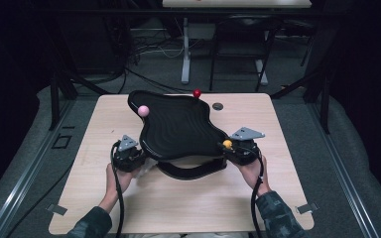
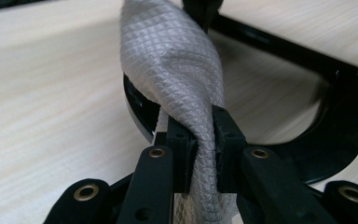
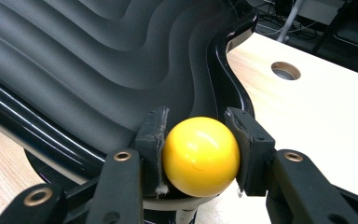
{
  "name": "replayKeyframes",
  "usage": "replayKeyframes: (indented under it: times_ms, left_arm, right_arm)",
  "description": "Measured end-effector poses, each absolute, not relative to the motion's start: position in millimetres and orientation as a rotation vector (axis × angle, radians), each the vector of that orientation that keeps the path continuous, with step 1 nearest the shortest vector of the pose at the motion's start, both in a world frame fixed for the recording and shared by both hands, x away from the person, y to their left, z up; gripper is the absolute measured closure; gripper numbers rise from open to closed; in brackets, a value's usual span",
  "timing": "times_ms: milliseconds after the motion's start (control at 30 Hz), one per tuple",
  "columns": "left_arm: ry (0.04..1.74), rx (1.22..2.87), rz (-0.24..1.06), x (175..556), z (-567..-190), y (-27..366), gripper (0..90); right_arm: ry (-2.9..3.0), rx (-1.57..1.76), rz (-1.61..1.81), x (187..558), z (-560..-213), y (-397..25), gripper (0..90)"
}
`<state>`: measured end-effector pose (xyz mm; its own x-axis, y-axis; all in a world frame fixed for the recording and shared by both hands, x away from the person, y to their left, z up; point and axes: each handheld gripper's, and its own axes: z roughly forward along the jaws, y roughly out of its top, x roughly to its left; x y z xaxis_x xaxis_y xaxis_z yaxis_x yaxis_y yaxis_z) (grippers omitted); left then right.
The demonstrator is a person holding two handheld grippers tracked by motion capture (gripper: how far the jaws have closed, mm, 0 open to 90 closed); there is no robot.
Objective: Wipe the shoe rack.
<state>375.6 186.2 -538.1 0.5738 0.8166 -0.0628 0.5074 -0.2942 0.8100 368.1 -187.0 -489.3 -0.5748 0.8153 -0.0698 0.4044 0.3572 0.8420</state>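
The tray (image 1: 181,126) is a black, glossy-rimmed piece with a wavy outline and a matte bed stepped in curved ridges. It sits tilted over a curved black stand (image 1: 191,171) in the middle of the surface (image 1: 178,208). Smooth round knobs stand along its rim: a yellow ball (image 3: 200,156) at the near right corner, a pink ball (image 1: 143,110) at the far left, and a red ball (image 1: 197,92) at the far edge. The right claw (image 3: 199,140) is clamped on the yellow ball, its pads pressed to either side. The left claw (image 2: 200,140) pinches a grey cloth (image 2: 177,74) with a quilted diamond weave, twisted into a rope at the tray's near left edge. The surface is pale wood grain with a round hole (image 1: 218,106) near its far side. Beyond it, the room is dim, with grey floor and cables.
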Motion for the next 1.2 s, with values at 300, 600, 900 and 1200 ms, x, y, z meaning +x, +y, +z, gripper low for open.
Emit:
replayKeyframes:
  times_ms: [300,600,900,1200]
  left_arm:
    - [1.102,2.025,0.419,381,-558,185,79.4]
    - [1.110,2.058,0.415,383,-566,182,79.4]
    - [1.097,2.039,0.428,381,-559,182,79.5]
    - [1.072,1.991,0.452,378,-542,187,79.5]
  right_arm:
    - [2.140,1.059,1.125,368,-489,-187,59.8]
    - [2.141,1.058,1.129,368,-489,-187,59.8]
    - [2.139,1.059,1.122,368,-489,-187,59.7]
    - [2.142,1.057,1.118,368,-489,-187,59.8]
